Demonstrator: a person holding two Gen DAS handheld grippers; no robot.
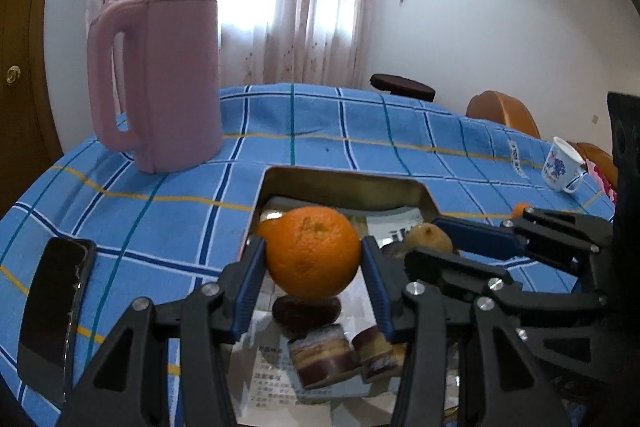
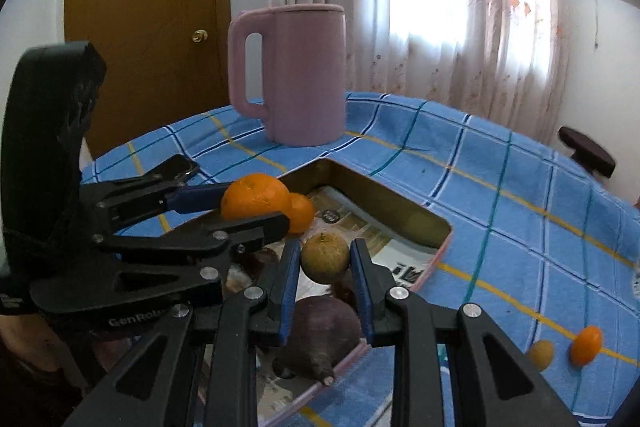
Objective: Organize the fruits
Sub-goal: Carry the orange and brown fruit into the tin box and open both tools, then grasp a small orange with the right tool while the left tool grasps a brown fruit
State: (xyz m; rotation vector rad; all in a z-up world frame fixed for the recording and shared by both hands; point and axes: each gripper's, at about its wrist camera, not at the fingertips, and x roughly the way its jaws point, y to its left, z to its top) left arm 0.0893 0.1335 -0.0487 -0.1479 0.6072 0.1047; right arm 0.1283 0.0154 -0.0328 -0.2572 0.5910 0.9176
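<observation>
My left gripper (image 1: 314, 259) is shut on a large orange (image 1: 314, 253) and holds it above the metal tray (image 1: 344, 183). My right gripper (image 2: 325, 259) is shut on a small yellow-green fruit (image 2: 325, 257), also over the tray (image 2: 384, 203). Each gripper shows in the other's view: the right gripper (image 1: 432, 239) with its fruit (image 1: 428, 237), the left gripper (image 2: 256, 207) with the orange (image 2: 254, 201). A second orange (image 2: 302, 213) sits behind it. A dark purple fruit (image 2: 324, 331) and round layered pieces (image 1: 320, 353) lie in the tray.
A pink jug (image 1: 160, 79) stands on the blue checked tablecloth (image 1: 160, 211) behind the tray. A black phone (image 1: 54, 311) lies at the left. A white mug (image 1: 562, 165) stands far right. A small orange fruit (image 2: 586, 345) and a yellowish one (image 2: 542, 353) lie on the cloth at the right.
</observation>
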